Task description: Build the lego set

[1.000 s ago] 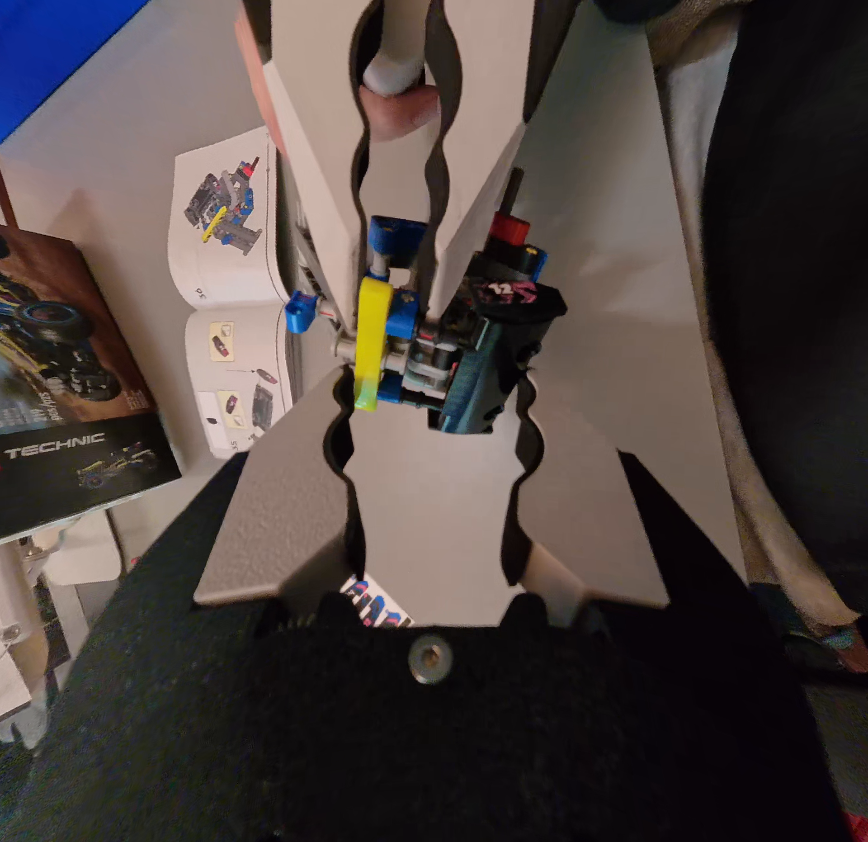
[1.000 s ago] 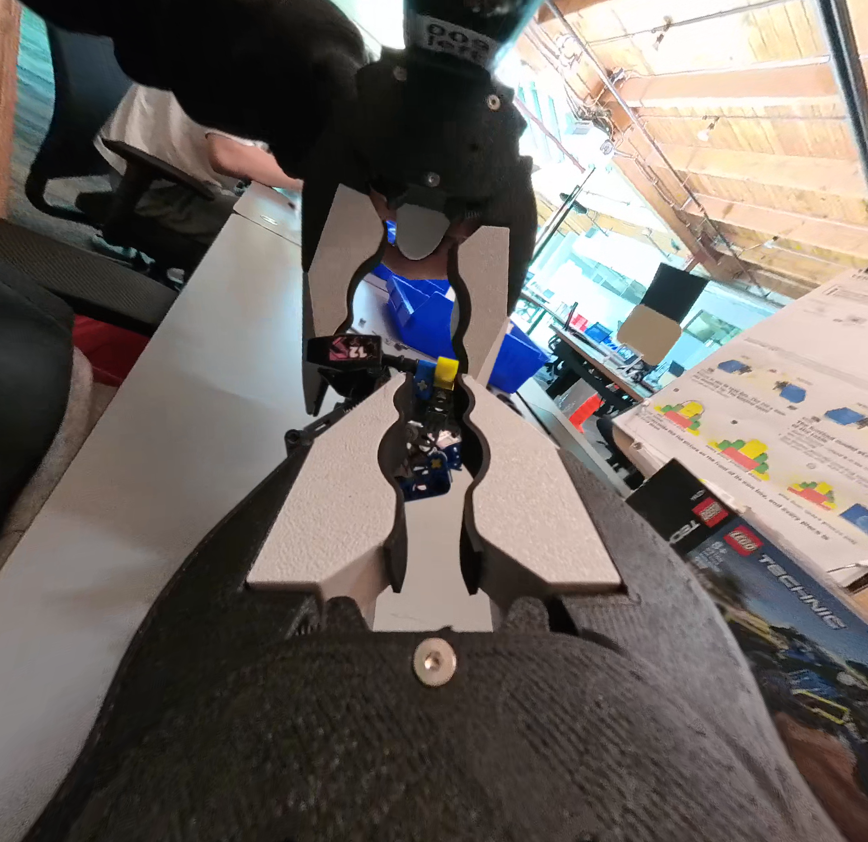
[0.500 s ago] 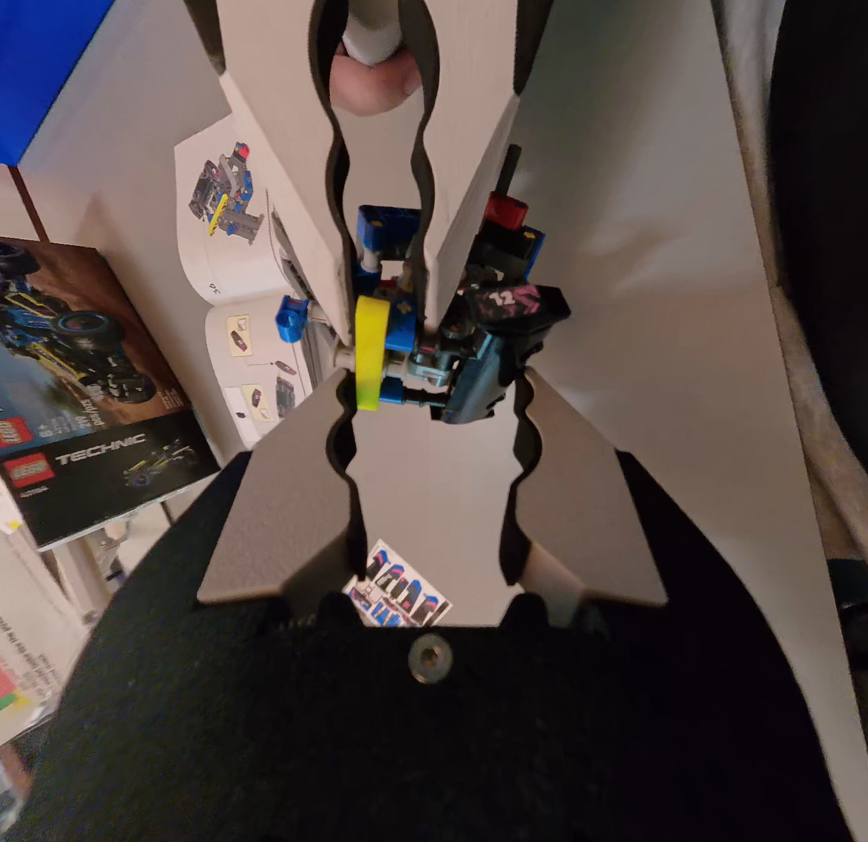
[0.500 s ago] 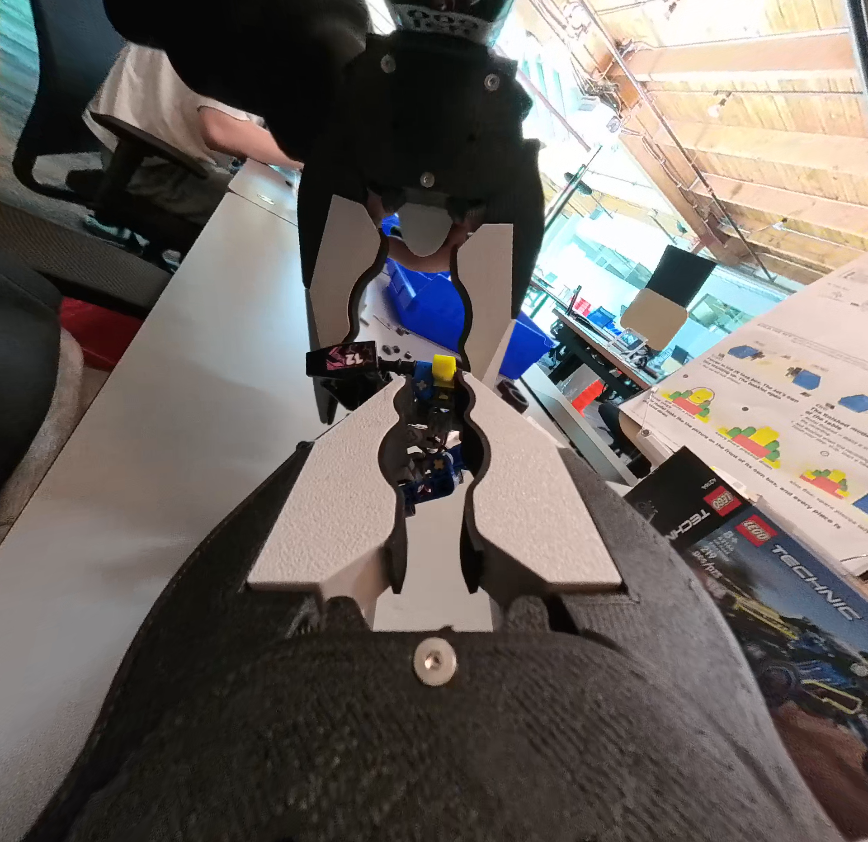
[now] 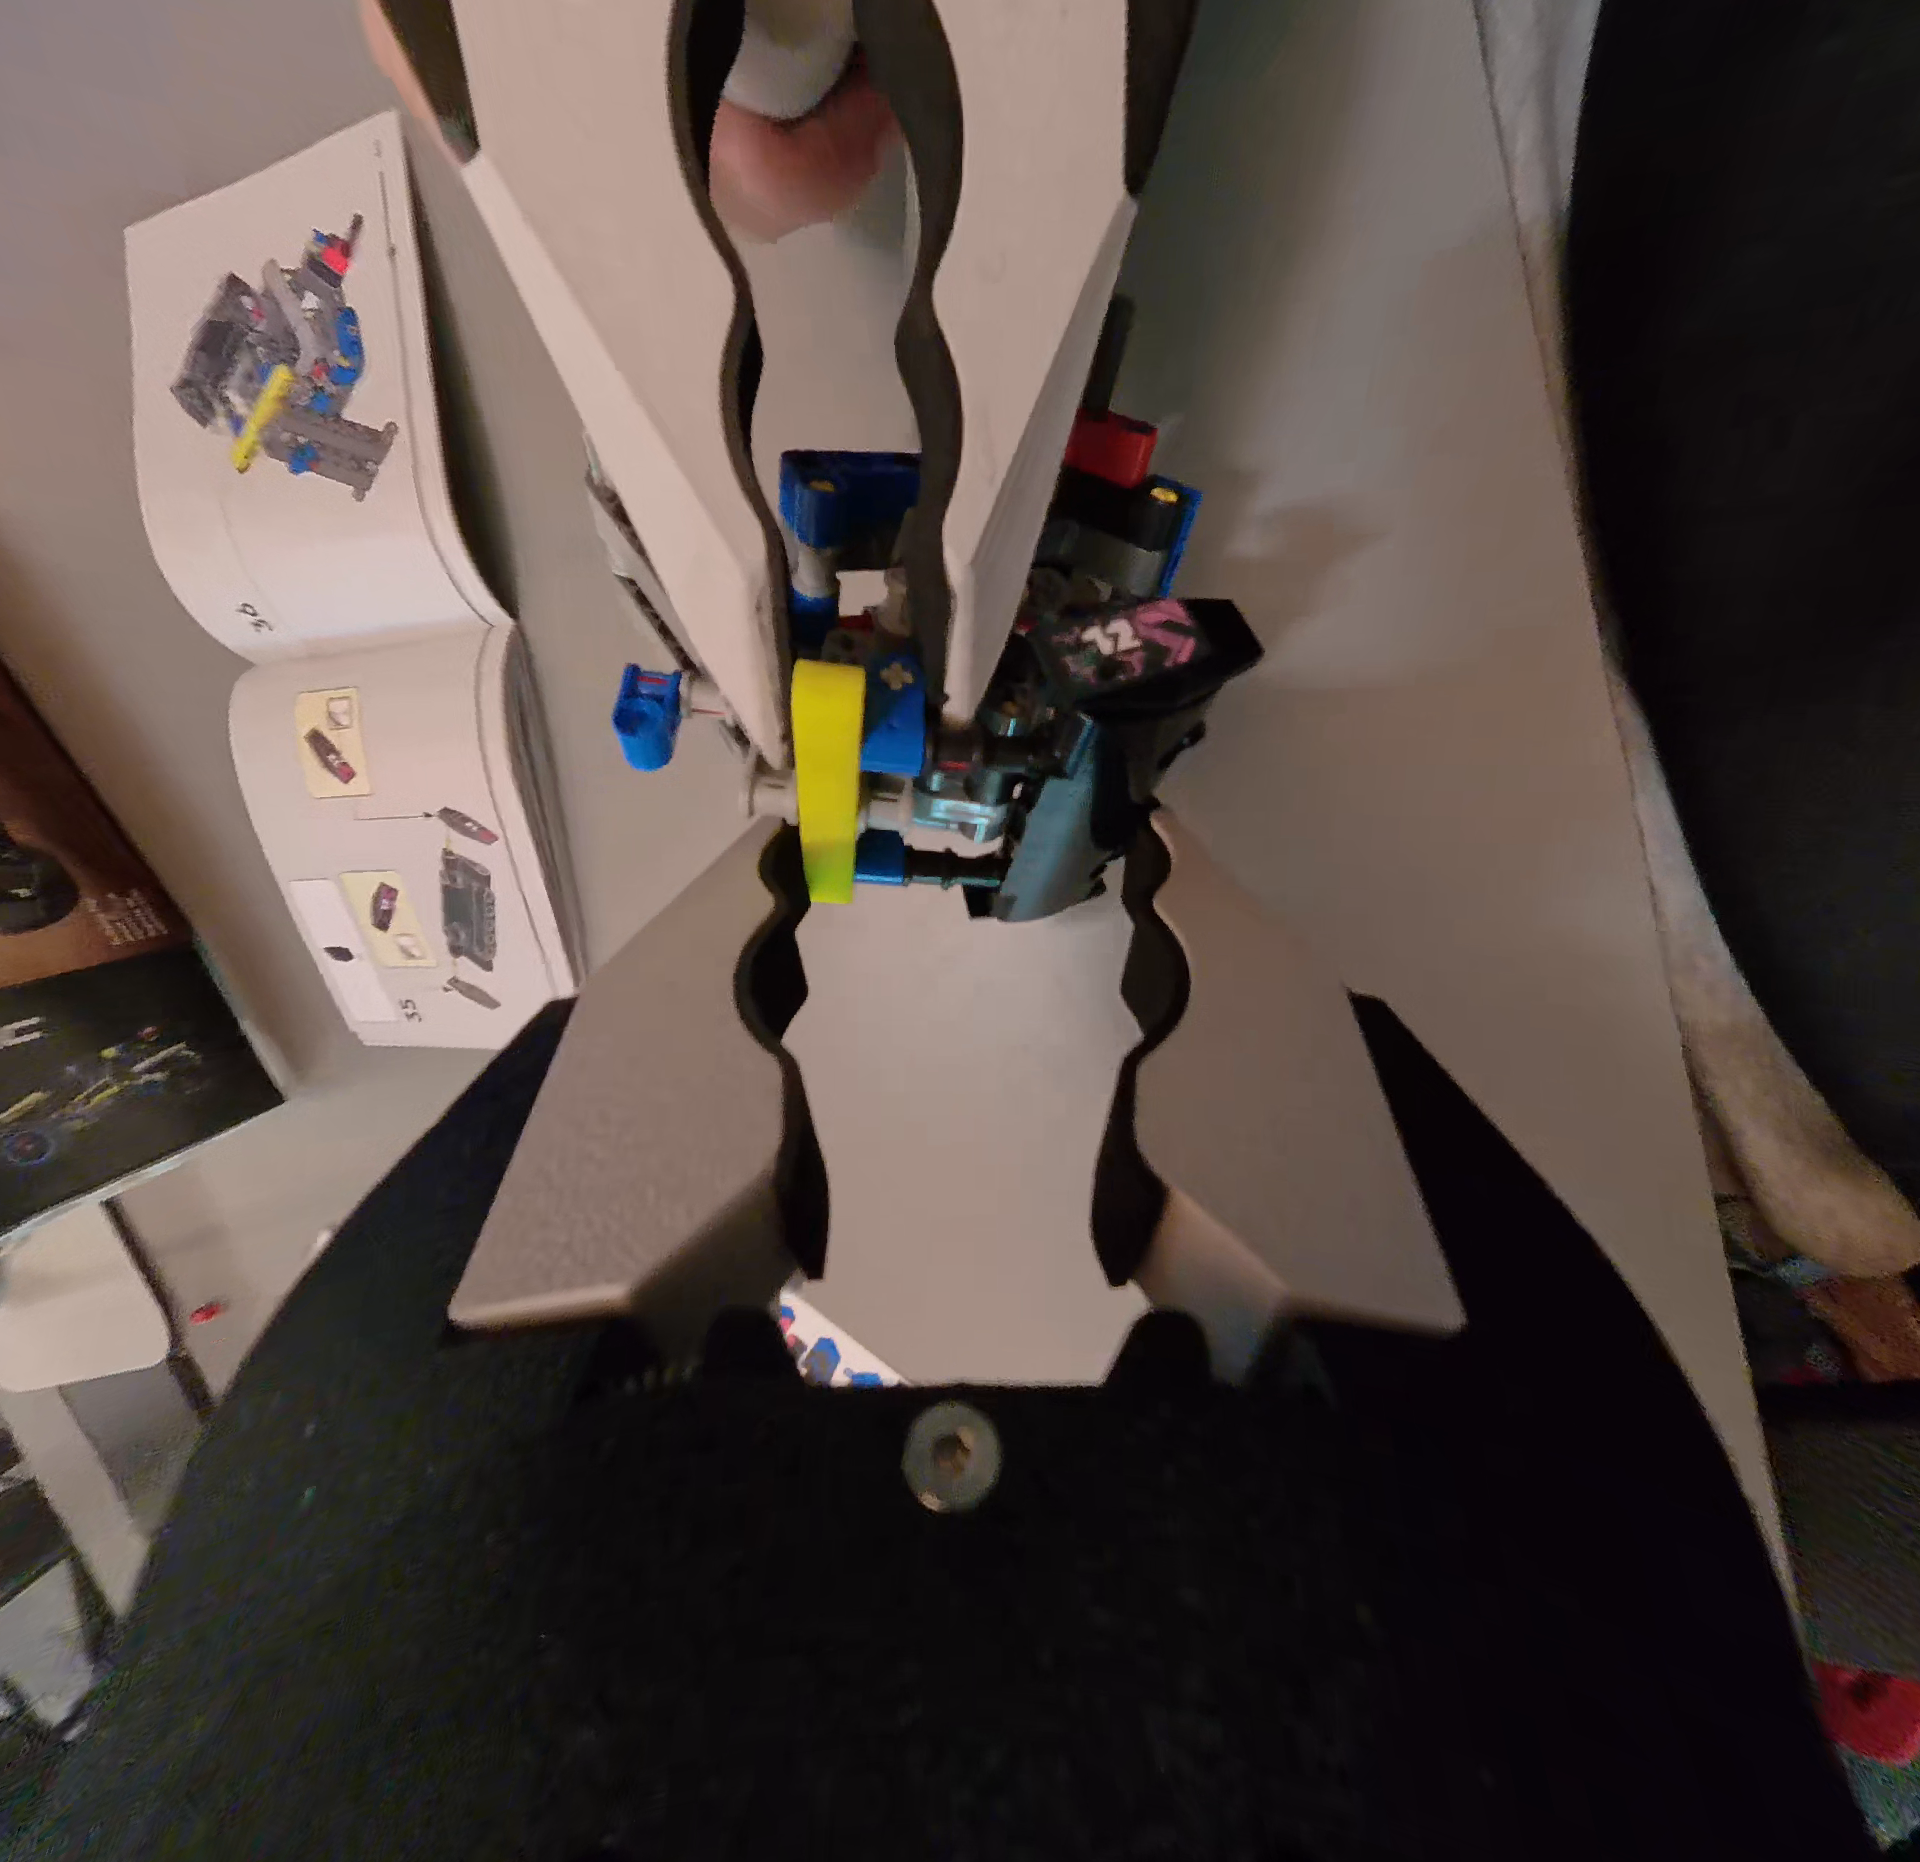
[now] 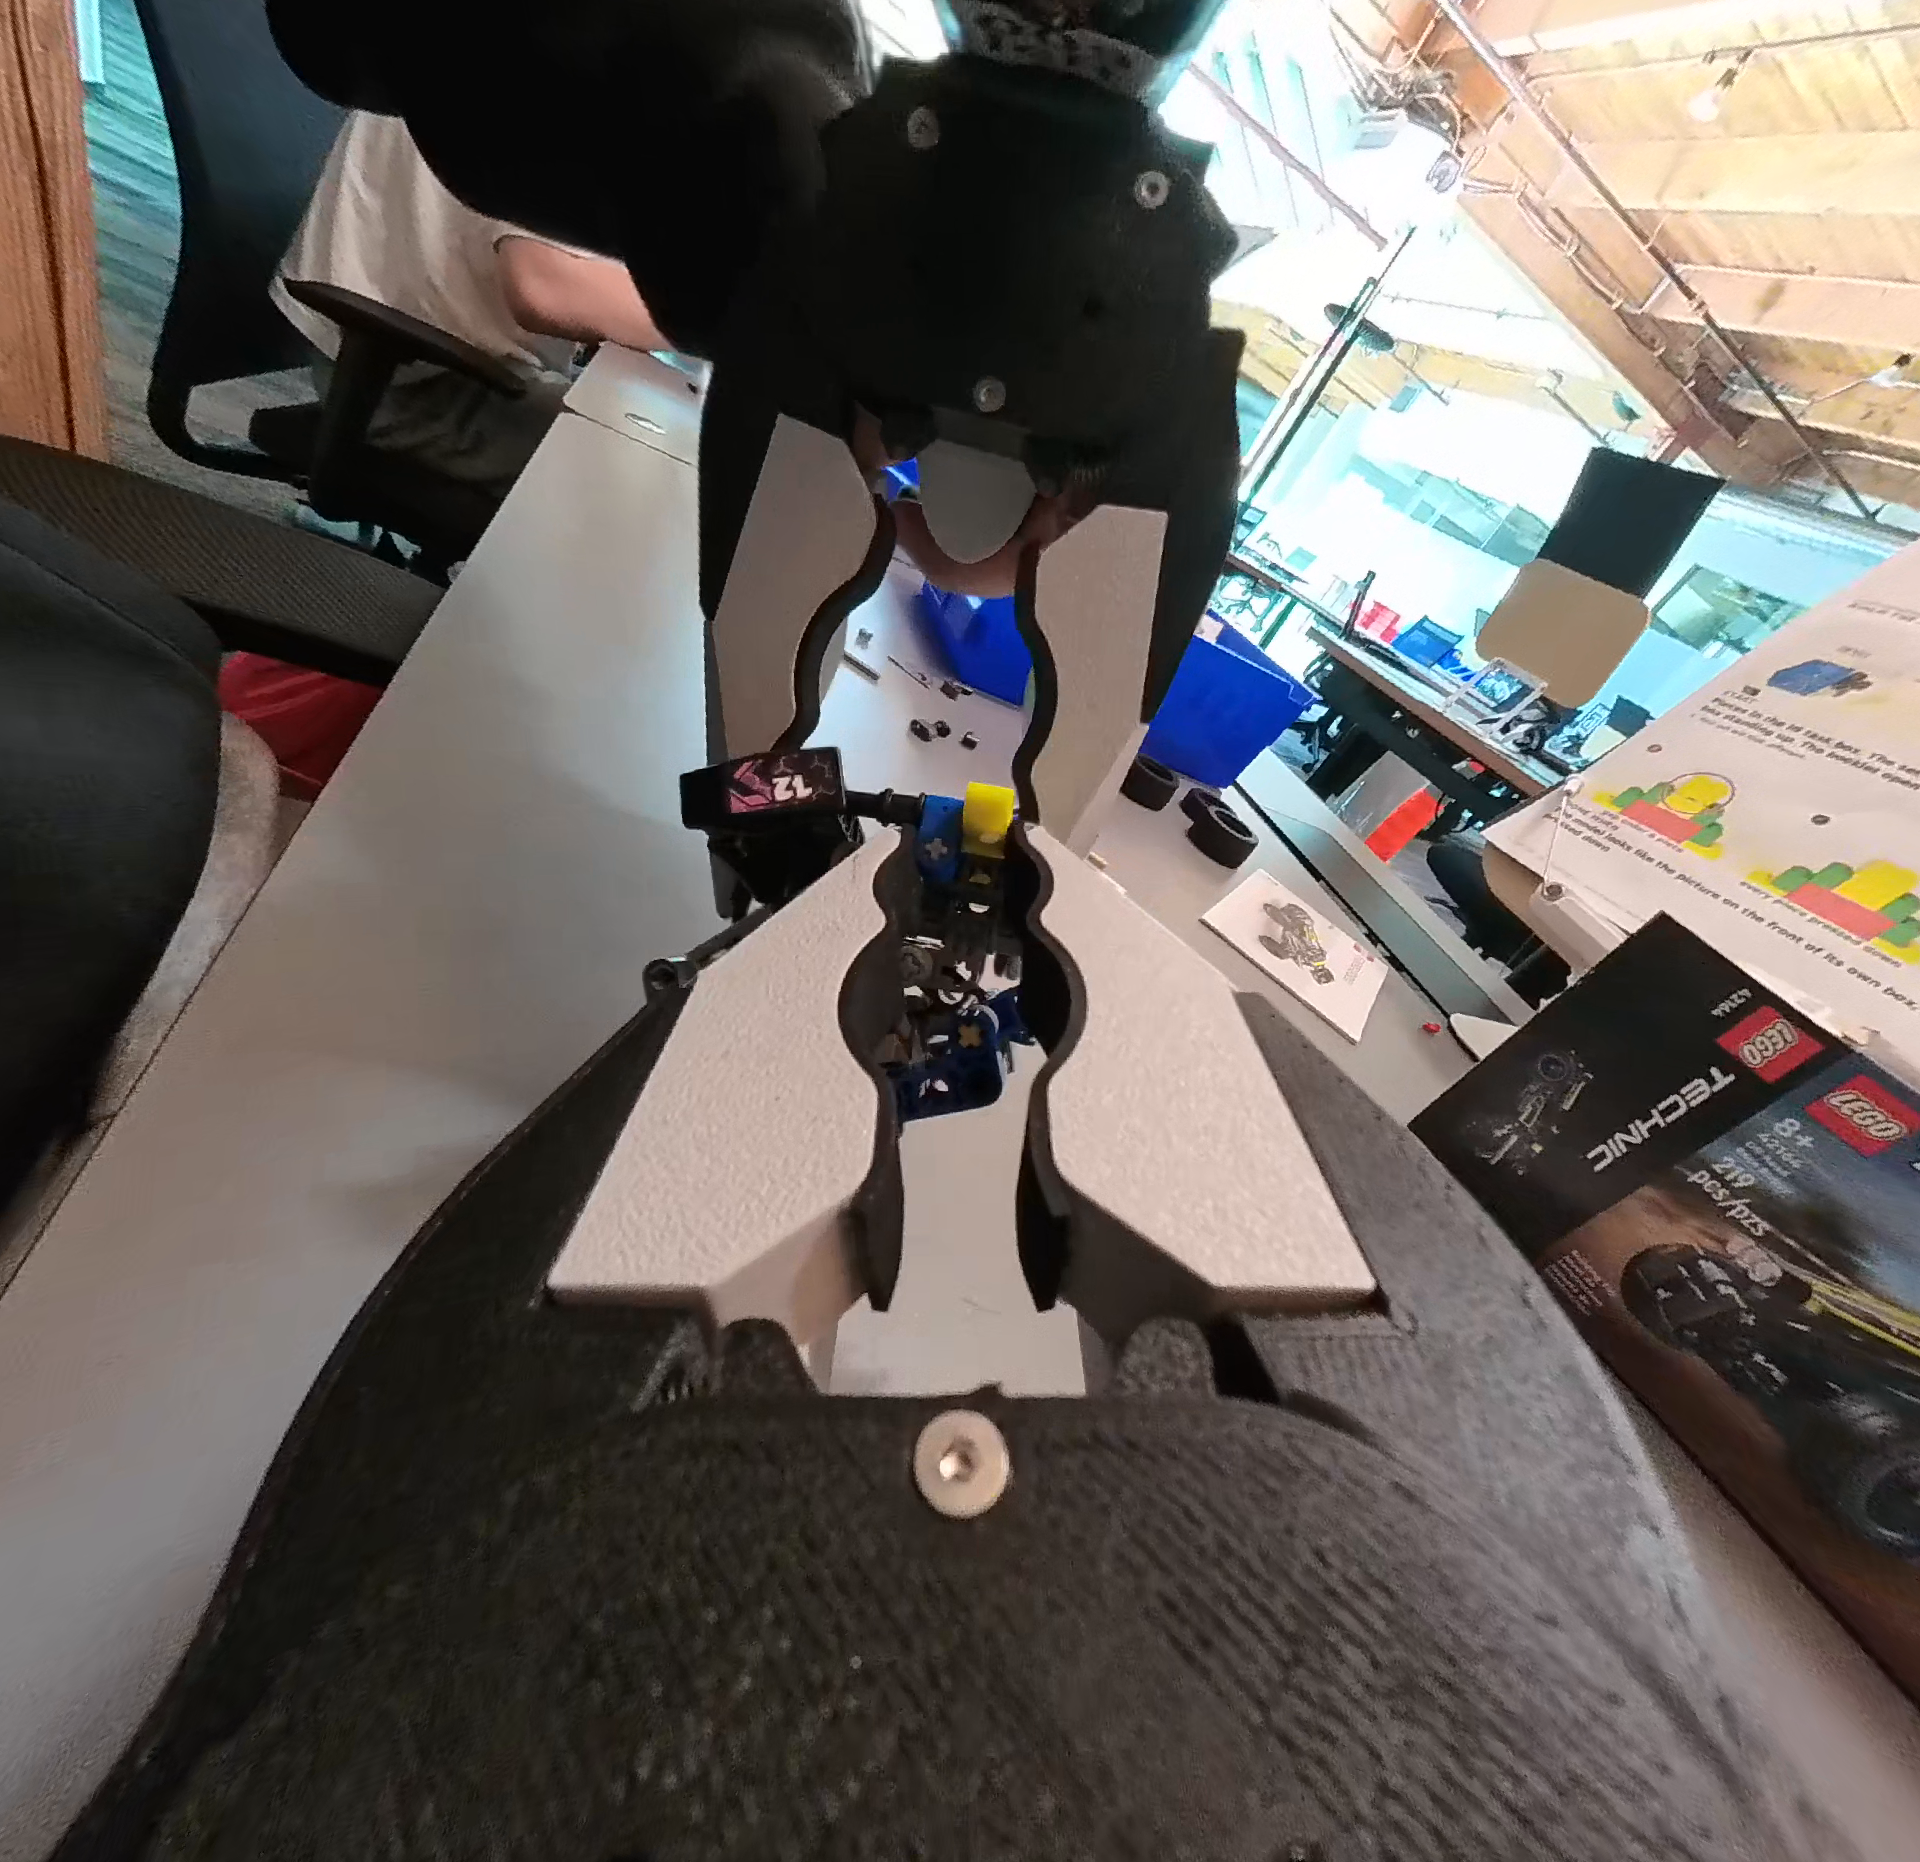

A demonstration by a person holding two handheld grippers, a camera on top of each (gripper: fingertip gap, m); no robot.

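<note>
Lying open at my left is an instruction booklet (image 5: 343, 607); my left gripper (image 5: 961, 856) is gaping wide, its fingertips flanking the brick model (image 5: 935, 742) that my right gripper (image 6: 961, 846) is pinching firmly above the table (image 5: 1351, 773).

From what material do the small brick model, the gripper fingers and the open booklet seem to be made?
Brick model: hard moulded plastic, glossy, going by the highlights on its yellow beam.
Right gripper fingers: likely painted metal or plastic, matt grainy grey, with black rubbery wavy pads.
Open instruction booklet: smooth printed paper, its pages curving.
</note>
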